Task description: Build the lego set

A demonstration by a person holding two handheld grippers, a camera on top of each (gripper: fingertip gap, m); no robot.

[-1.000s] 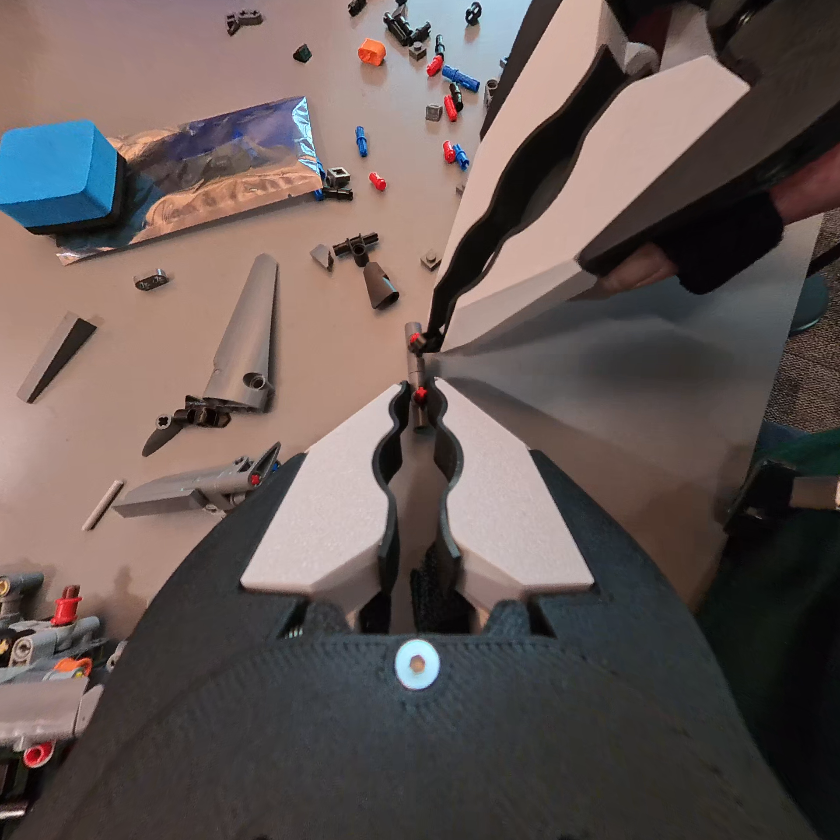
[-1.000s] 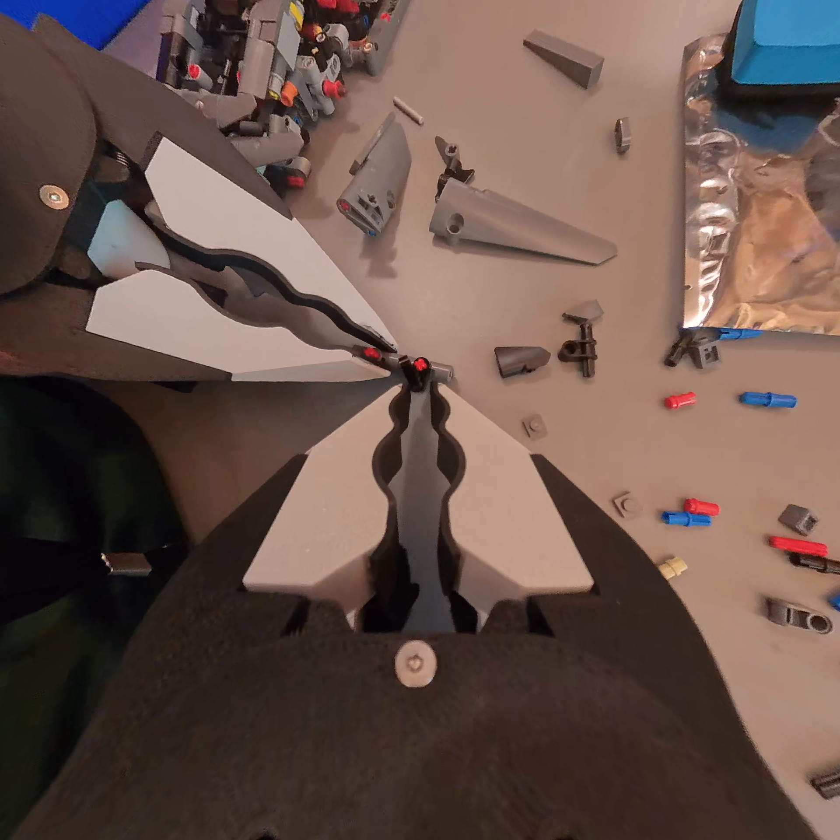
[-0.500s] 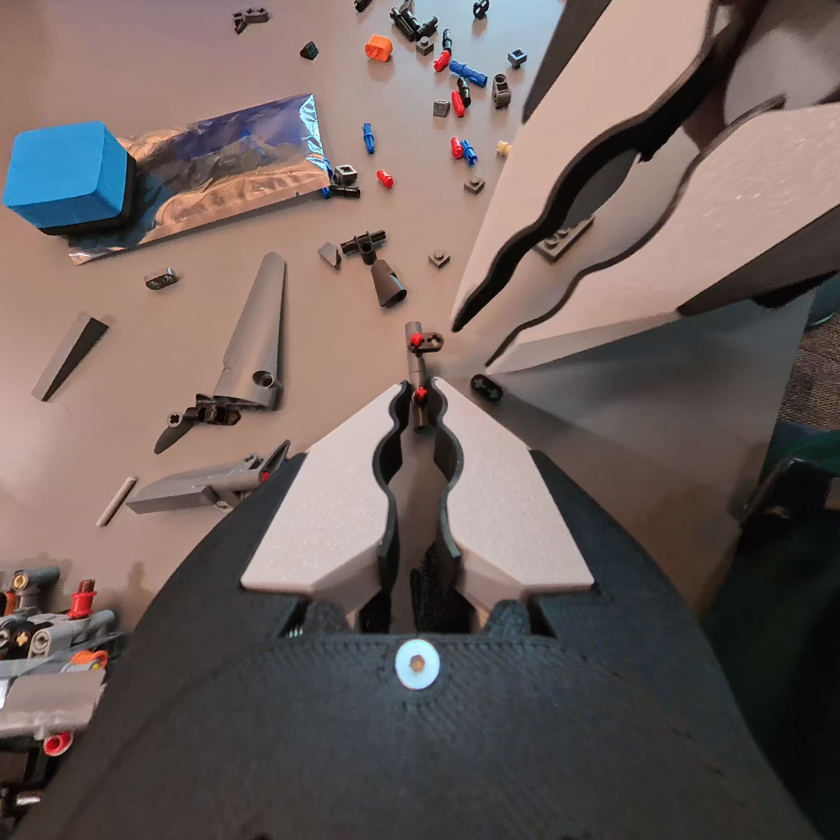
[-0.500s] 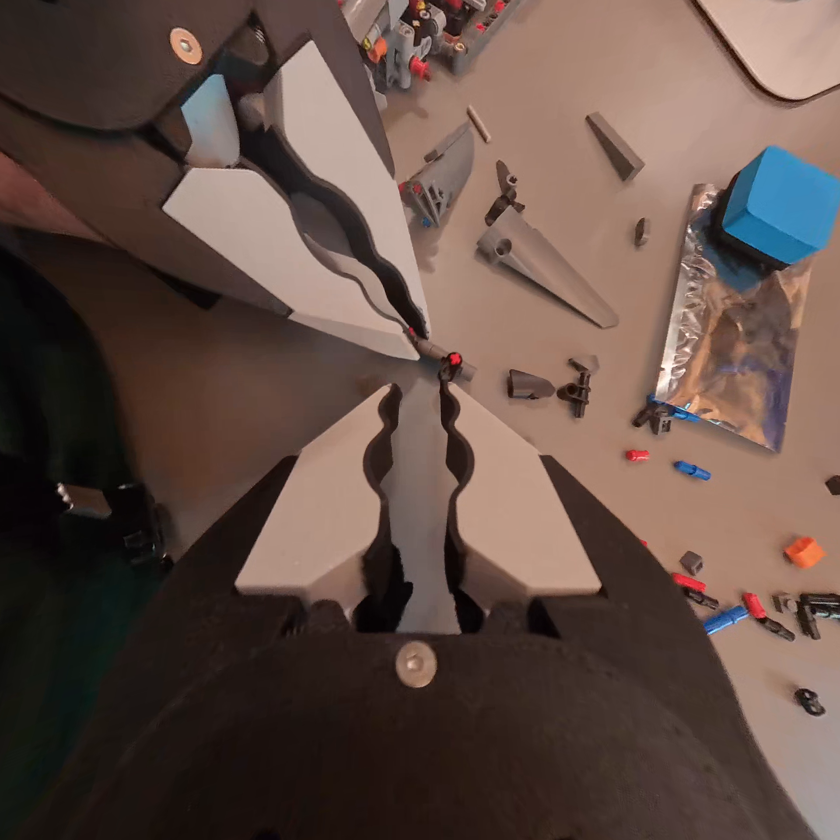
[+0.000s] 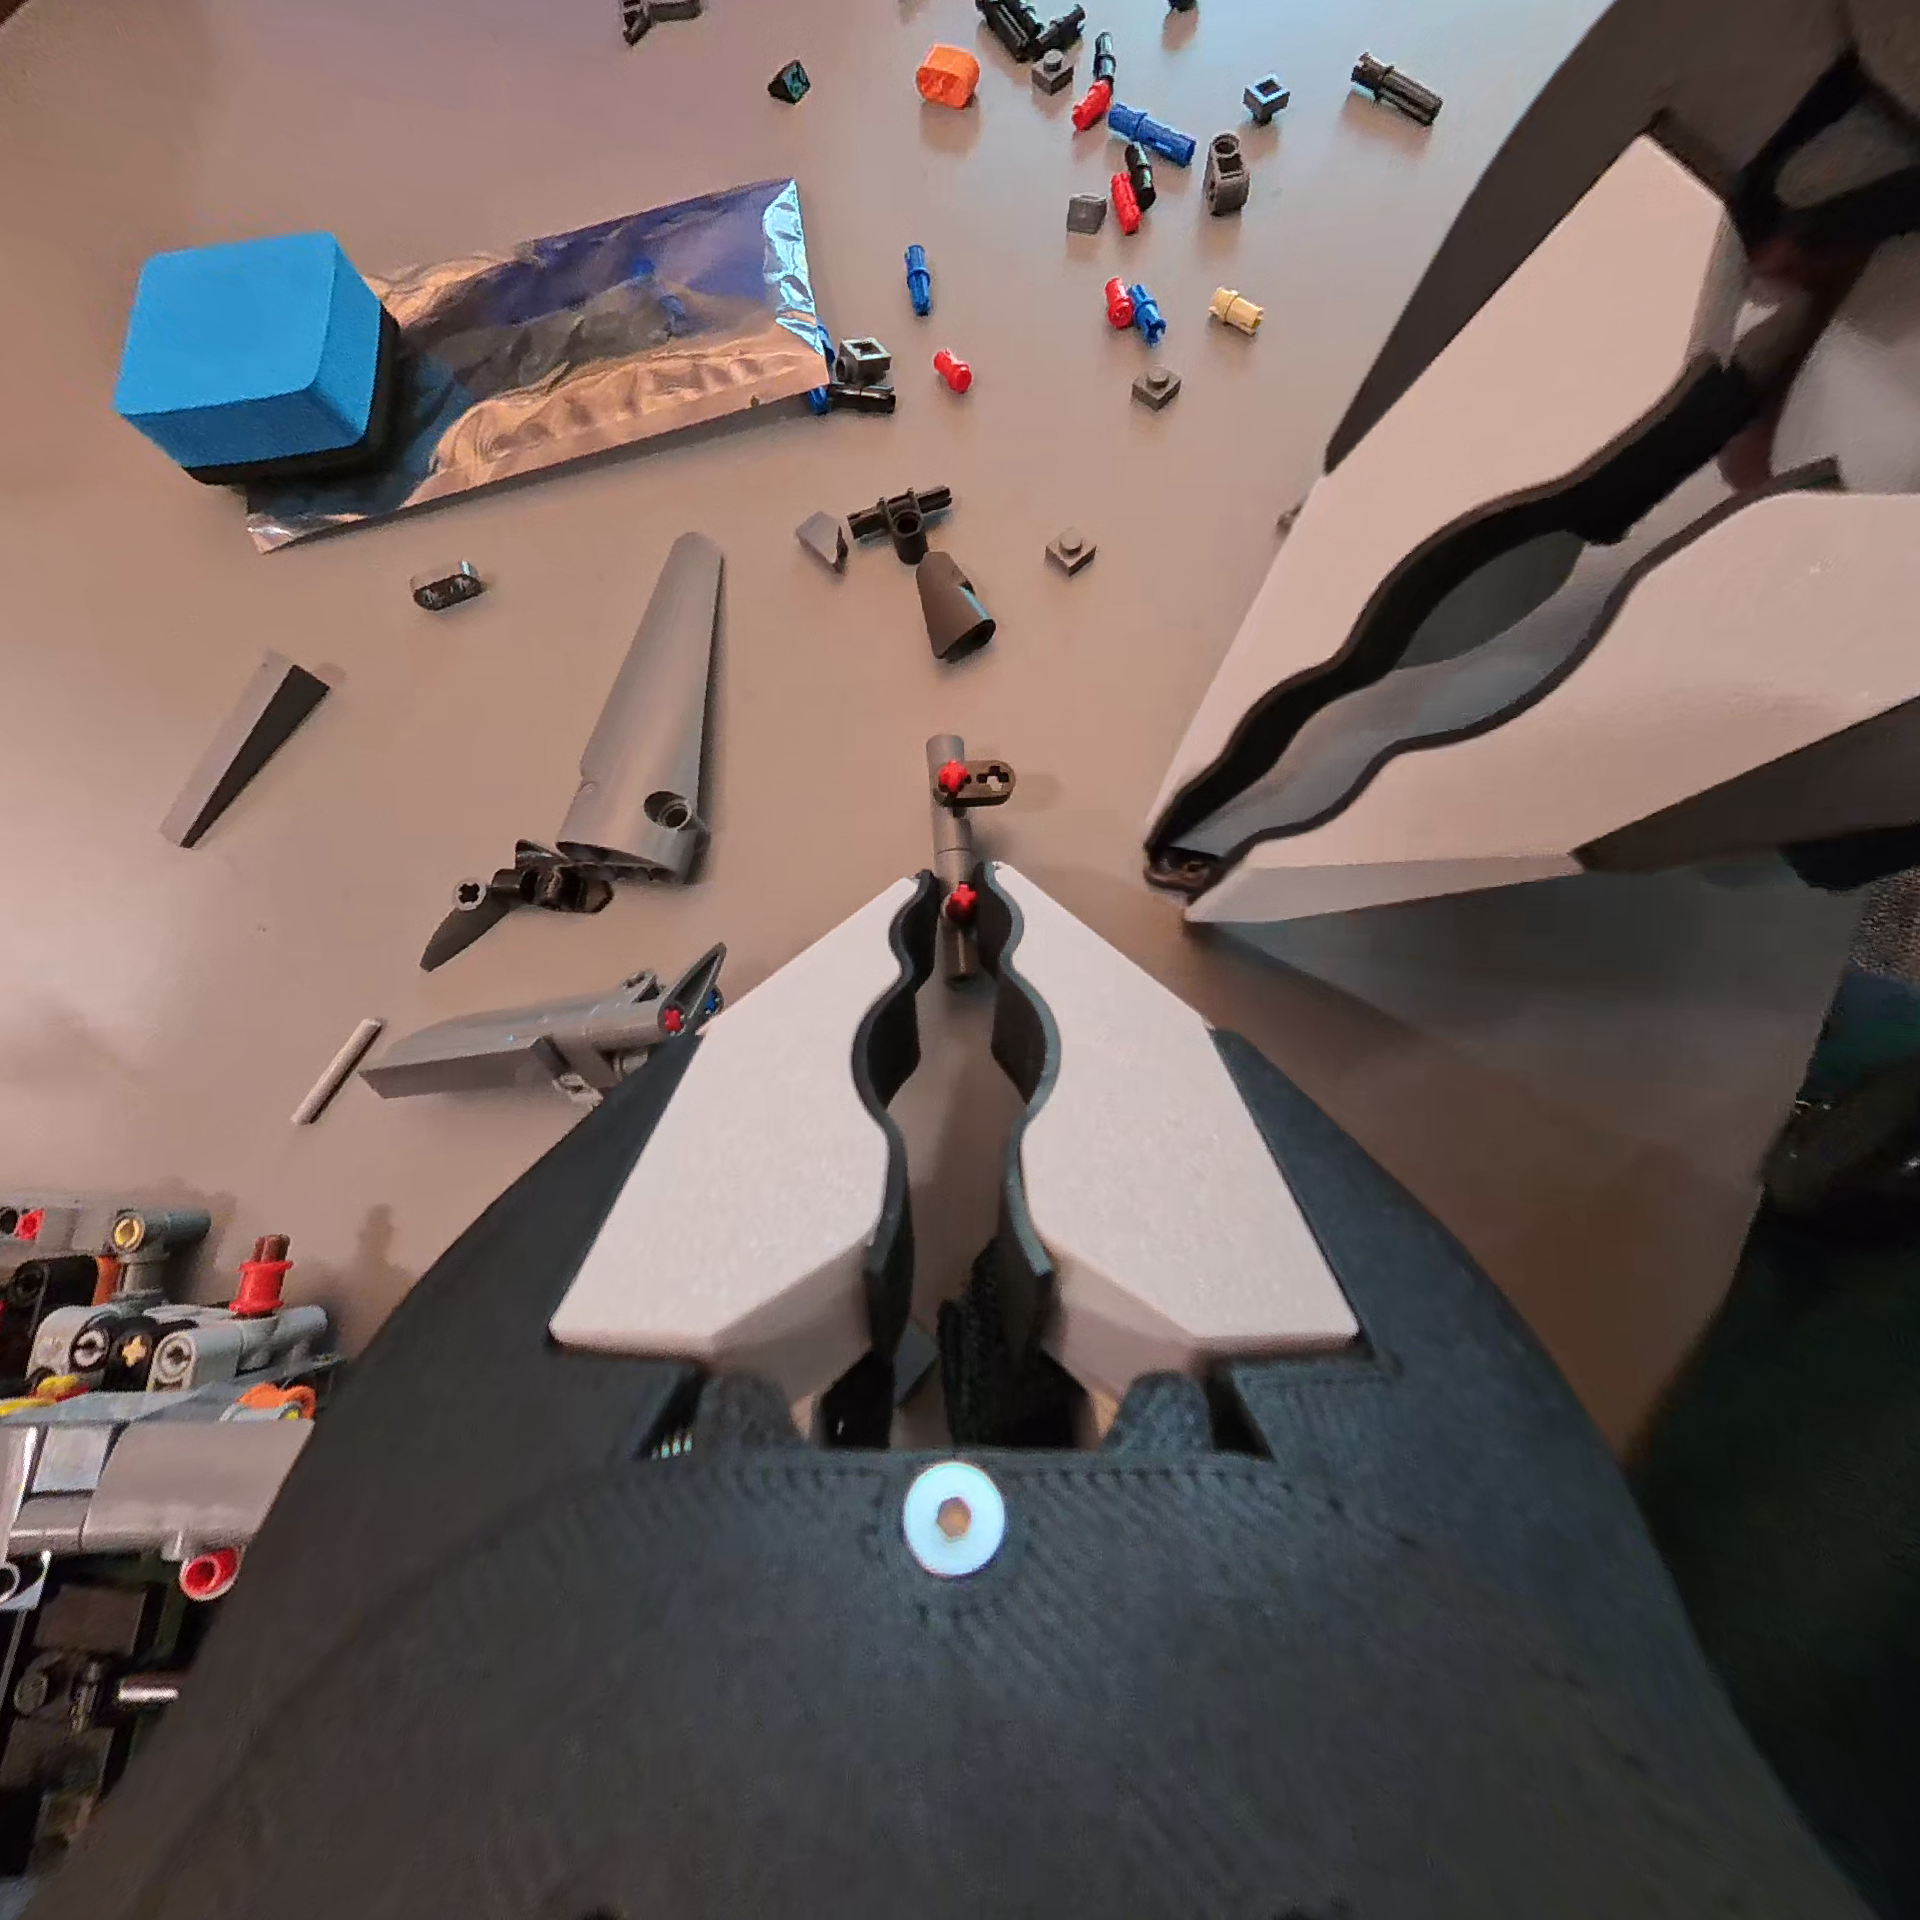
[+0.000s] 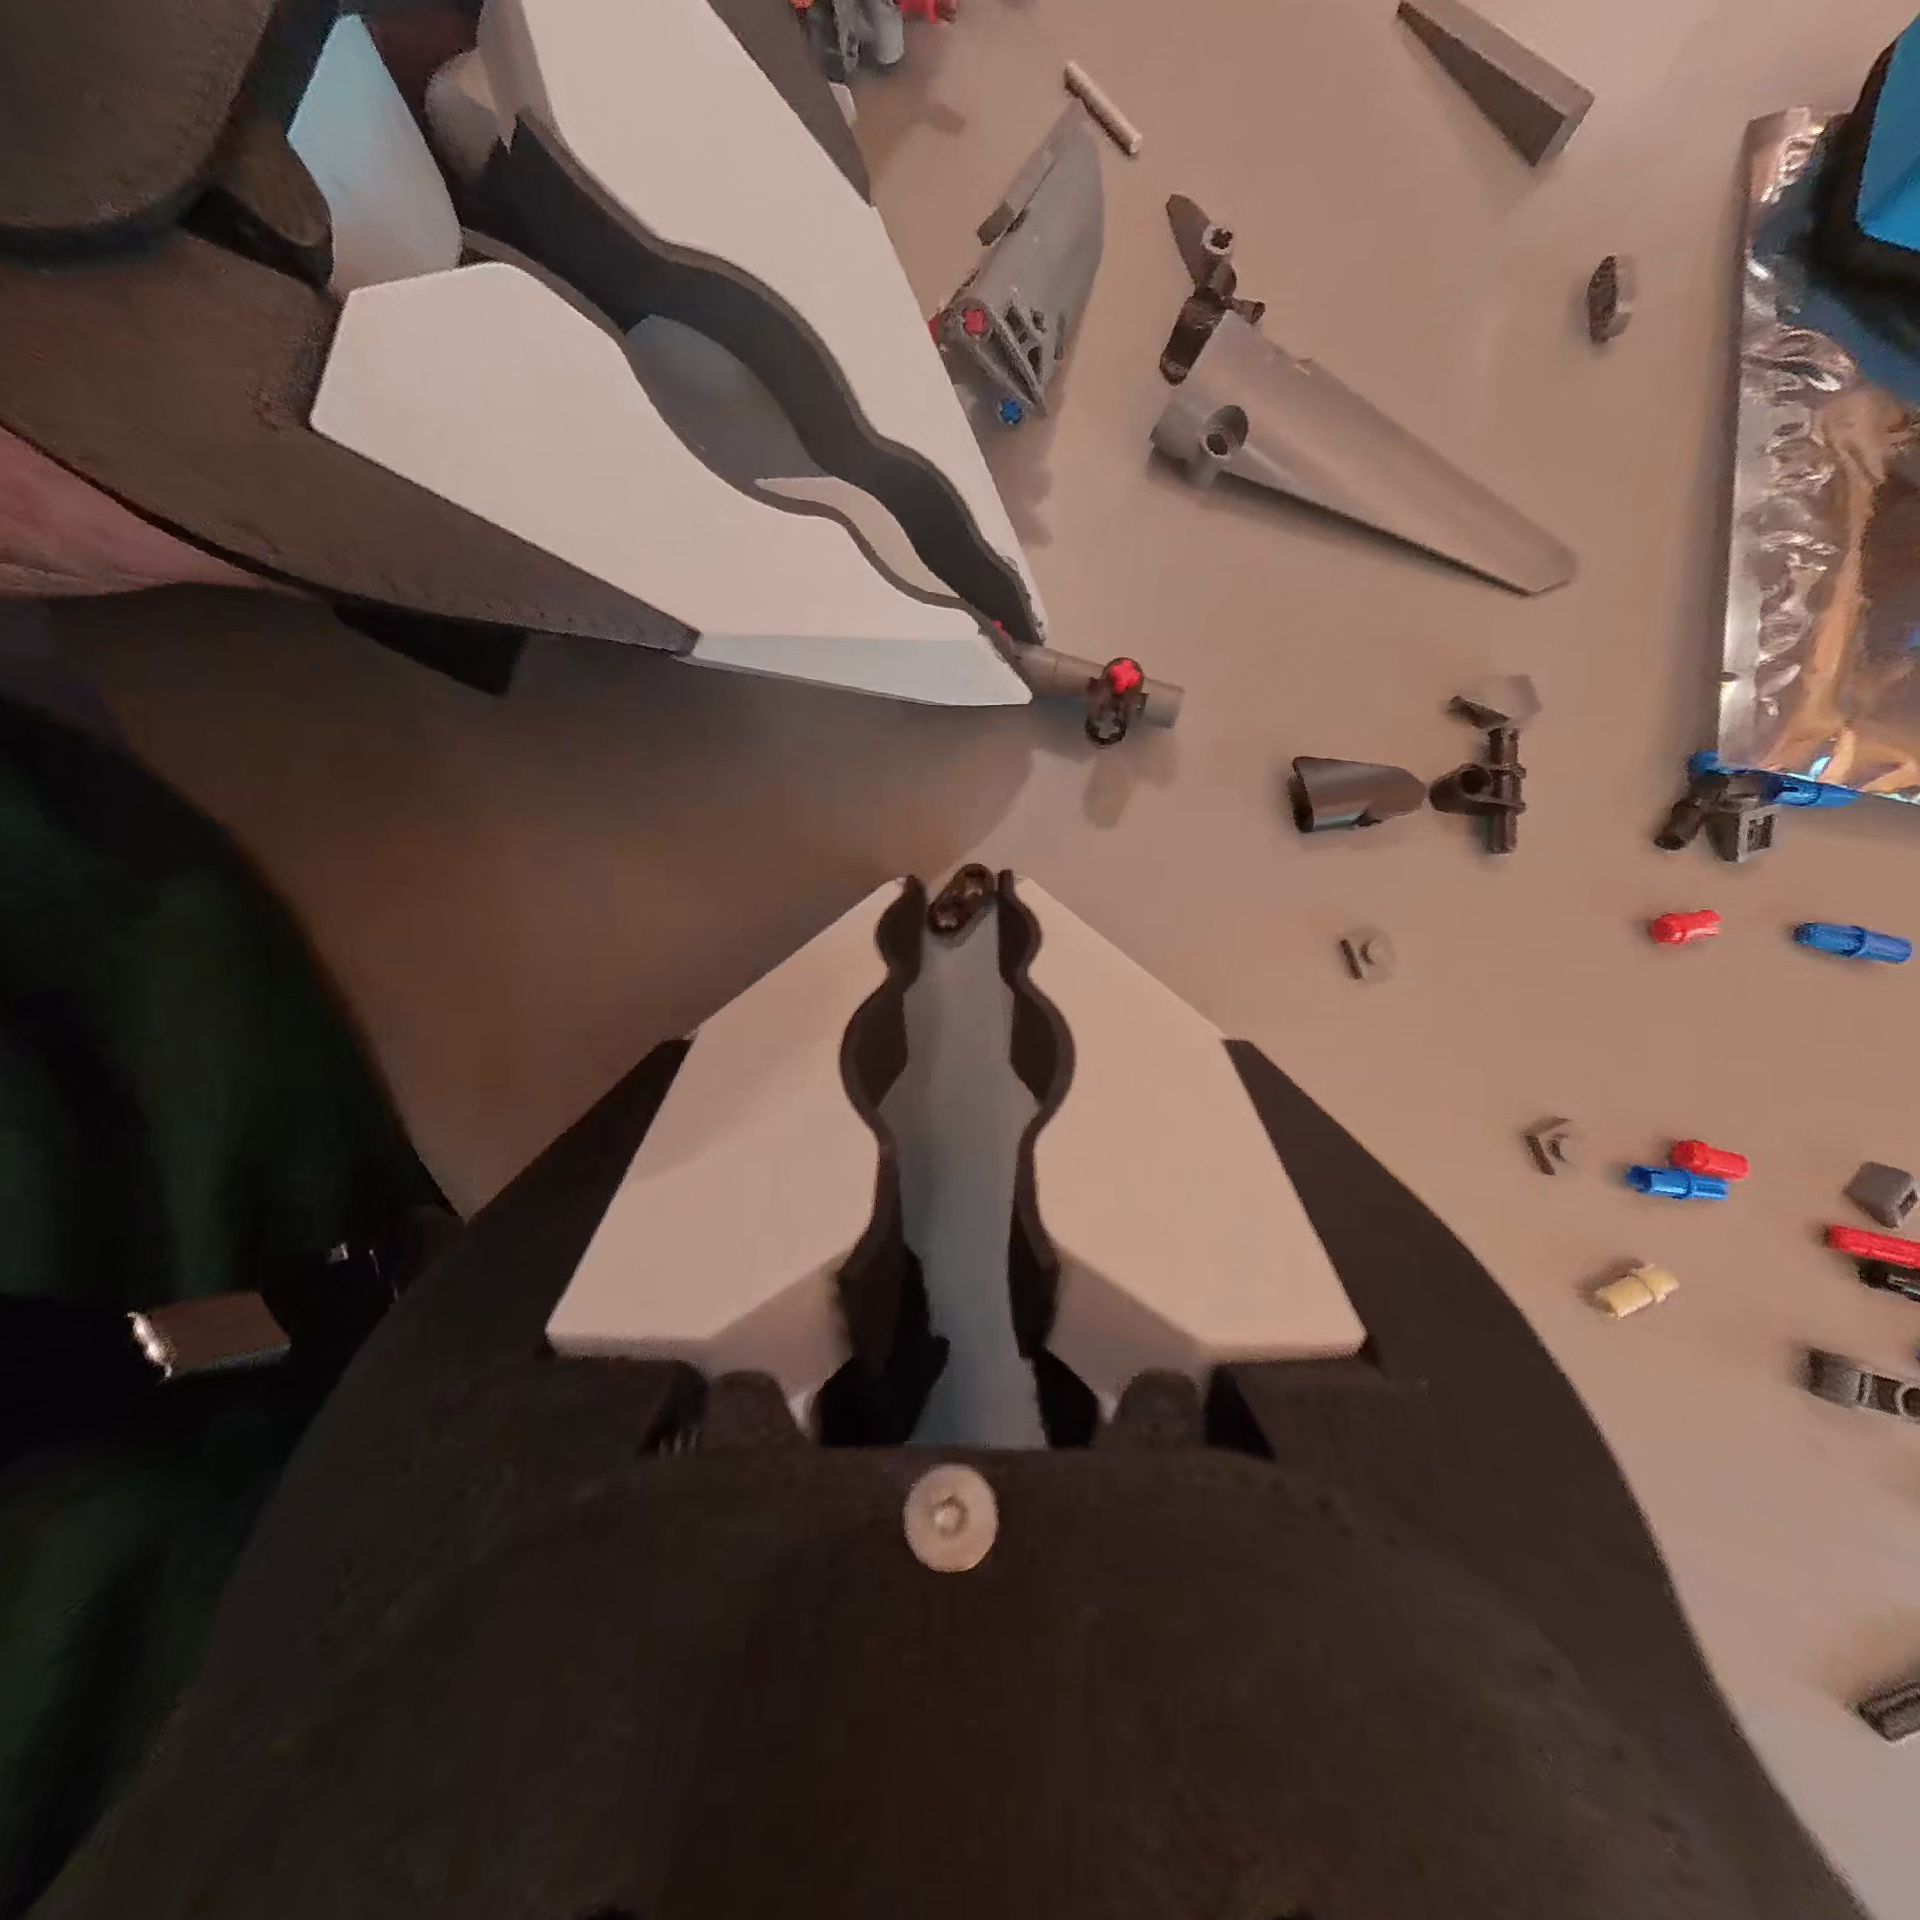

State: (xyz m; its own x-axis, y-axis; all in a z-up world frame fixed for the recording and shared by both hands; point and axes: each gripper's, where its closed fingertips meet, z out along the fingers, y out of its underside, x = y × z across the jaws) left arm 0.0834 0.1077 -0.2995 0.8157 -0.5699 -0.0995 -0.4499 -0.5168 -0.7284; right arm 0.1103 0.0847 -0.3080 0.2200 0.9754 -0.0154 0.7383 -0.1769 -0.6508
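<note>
Writing: none could be read on any part or on the foil bag; the blue foam block bore none either.
Left gripper: fingers closed on the near end of a grey axle assembly; it carried two red pins and a small black connector at its far end.
Axle direction: long axis ran straight out from the fingertips, away from the camera, held just above the table.
Right gripper: fingers pinched a small black two-hole liftarm at the tips; it stood apart from the axle assembly, to its right.
Open room: bare table lay between the two grippers; the grey wing panel, black cone and loose blue and red pins lay farther off.
Edges: the partly built model sat at the left gripper's near left; the table's edge ran behind the right gripper.
</note>
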